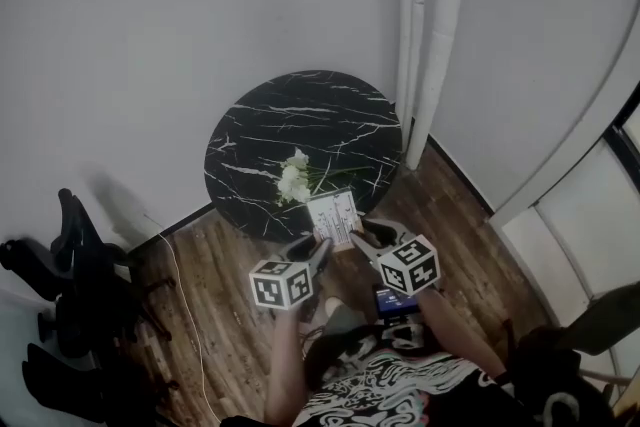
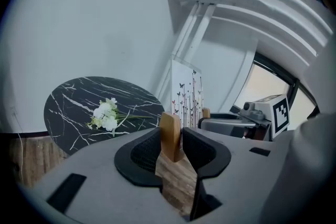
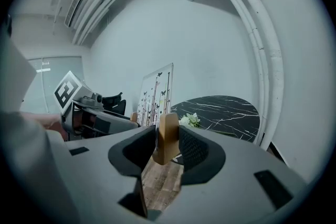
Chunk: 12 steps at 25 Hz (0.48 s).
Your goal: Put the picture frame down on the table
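The picture frame (image 1: 334, 218) is a clear panel printed with stems and butterflies, standing on two small wooden feet. It is held in the air just short of the near edge of the round black marble table (image 1: 260, 130). My left gripper (image 1: 318, 253) is shut on the frame's left wooden foot (image 2: 170, 136). My right gripper (image 1: 362, 237) is shut on the right wooden foot (image 3: 168, 138). The panel (image 2: 186, 97) rises upright between the two grippers, and in the right gripper view the panel (image 3: 155, 96) shows to the left of the table (image 3: 231, 107).
A bunch of white flowers (image 1: 295, 177) lies on the table near its front edge, stems pointing right. White pipes (image 1: 428, 25) run up the wall behind the table's right side. A black chair (image 1: 75, 295) stands at left on the wood floor (image 1: 215, 305).
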### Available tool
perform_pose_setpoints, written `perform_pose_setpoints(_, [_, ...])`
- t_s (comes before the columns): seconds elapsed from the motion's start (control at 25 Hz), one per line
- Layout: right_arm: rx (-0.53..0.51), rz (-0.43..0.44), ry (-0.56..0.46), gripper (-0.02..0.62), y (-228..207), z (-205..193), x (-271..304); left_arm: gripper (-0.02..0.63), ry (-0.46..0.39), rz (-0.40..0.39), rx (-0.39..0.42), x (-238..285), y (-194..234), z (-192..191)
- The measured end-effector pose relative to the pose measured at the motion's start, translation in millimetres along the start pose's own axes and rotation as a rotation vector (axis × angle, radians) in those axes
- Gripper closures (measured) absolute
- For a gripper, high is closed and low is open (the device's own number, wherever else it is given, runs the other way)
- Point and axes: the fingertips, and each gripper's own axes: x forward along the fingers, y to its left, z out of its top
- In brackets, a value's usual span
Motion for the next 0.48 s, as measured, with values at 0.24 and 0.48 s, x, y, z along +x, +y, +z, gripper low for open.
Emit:
perform_pose_setpoints(0.24, [-0.005, -0.001, 0.011, 0.456, -7.4, -1.1, -8.3, 0.468, 0.0, -0.005, -0.007, 6.8, -9.0, -3.6])
perform_pose_setpoints(0.48, [0.002, 0.013, 0.018, 0.456, -13.3, -0.3, 4.9, 0.468, 0.002, 0.004, -0.023, 13.5, 2.6, 0.7])
